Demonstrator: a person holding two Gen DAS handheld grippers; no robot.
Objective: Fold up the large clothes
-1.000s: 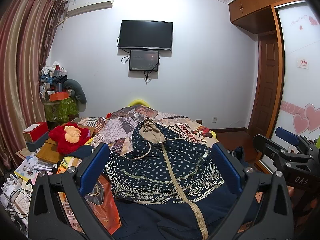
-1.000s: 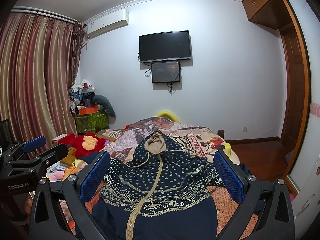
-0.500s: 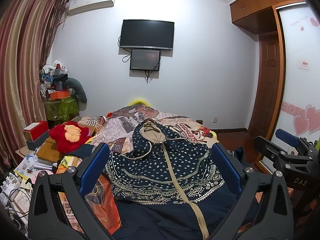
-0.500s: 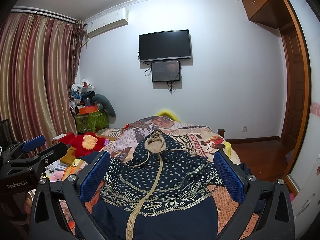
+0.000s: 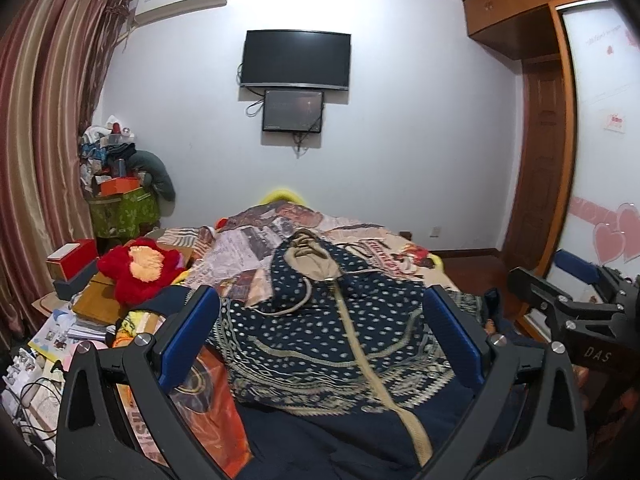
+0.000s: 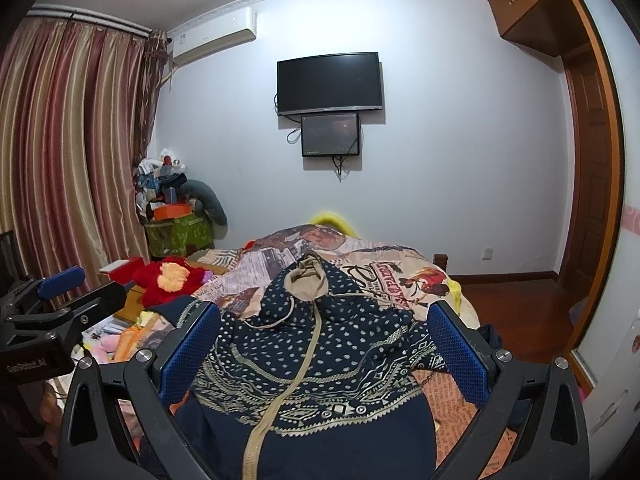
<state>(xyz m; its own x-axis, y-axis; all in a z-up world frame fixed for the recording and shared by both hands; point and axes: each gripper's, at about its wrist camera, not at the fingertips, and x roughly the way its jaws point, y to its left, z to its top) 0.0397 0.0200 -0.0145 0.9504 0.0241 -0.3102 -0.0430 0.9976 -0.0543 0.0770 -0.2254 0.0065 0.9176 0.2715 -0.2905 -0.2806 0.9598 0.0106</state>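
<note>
A navy patterned hoodie [image 5: 332, 340] is laid on the bed [image 5: 384, 248]. Left gripper [image 5: 320, 336] and right gripper [image 6: 324, 348] are held above it, jaws wide apart, nothing grasped.

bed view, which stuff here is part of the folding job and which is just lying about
Job: hoodie, left gripper, right gripper, both with jaws open and empty.

Lying about: red plush, orange box, green bin, TV, bedspread.
</note>
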